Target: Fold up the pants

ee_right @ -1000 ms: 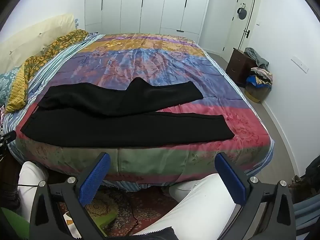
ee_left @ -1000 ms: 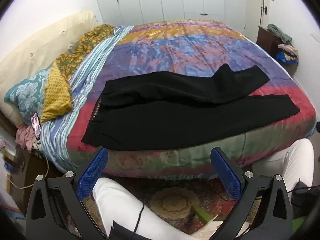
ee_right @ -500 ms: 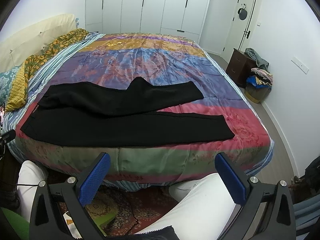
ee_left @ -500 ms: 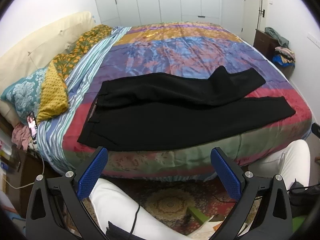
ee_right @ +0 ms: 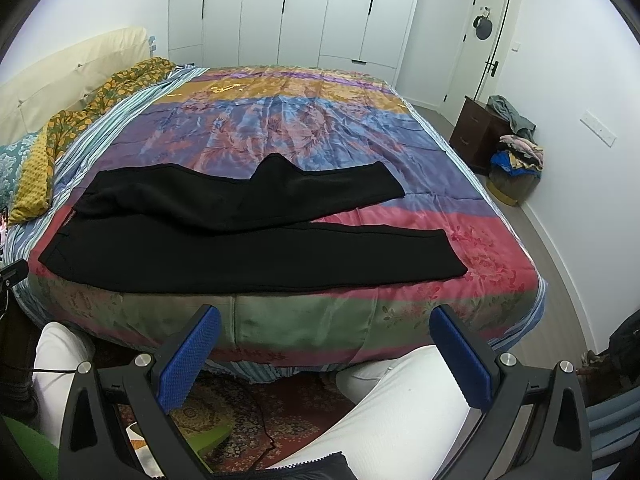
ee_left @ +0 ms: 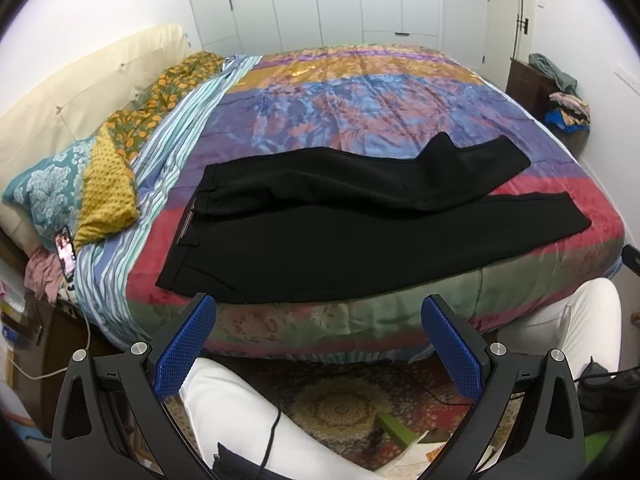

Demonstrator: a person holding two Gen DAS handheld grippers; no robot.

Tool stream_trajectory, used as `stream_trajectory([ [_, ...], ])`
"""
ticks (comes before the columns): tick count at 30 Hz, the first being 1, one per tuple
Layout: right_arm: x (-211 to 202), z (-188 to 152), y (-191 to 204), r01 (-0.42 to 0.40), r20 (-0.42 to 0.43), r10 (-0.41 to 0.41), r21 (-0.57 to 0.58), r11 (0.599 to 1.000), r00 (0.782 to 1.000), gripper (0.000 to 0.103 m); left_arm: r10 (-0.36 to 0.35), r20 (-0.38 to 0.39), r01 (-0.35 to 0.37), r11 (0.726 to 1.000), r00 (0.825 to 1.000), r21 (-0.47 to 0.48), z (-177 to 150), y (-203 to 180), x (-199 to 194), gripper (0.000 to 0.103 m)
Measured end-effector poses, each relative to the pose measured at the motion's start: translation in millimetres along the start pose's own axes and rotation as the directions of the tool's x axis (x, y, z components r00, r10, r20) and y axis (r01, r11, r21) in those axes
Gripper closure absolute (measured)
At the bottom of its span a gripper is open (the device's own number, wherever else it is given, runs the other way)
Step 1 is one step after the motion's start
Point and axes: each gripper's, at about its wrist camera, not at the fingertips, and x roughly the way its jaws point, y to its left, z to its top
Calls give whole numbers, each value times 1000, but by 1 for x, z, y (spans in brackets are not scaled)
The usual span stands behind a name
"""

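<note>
Left wrist view first: one pair of black pants [ee_left: 360, 236] lies flat along the near edge of the bed [ee_left: 360, 92], waistband toward the left edge, two legs running to the right, the far leg rumpled and partly over the near one. One left gripper [ee_left: 320, 344] hangs off the near edge above a patterned rug [ee_left: 344, 400], its two blue fingers [ee_left: 186, 352] wide apart with nothing between them. This view alone catches a phone [ee_left: 66, 250] with a lit screen at the bed's left edge, and two pillows [ee_left: 80, 196] beside it. Over to the right wrist view: the same pants [ee_right: 248, 248], and one right gripper [ee_right: 326, 356], two blue pads [ee_right: 462, 360] also spread apart, clear of the cloth. Only here do we get the door [ee_right: 480, 44] in full, the dark cabinet [ee_right: 478, 132] and a basket of clothes [ee_right: 516, 172] by the right wall. Two white-trousered knees [ee_right: 400, 412] show below both tools.
</note>
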Motion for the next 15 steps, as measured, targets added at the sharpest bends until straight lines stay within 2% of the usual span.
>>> stream_trajectory([
  [15, -1, 0, 1, 15, 1, -15, -10, 1000, 1000, 0, -1, 2, 1, 1000, 1000, -1, -1, -1, -1, 1],
])
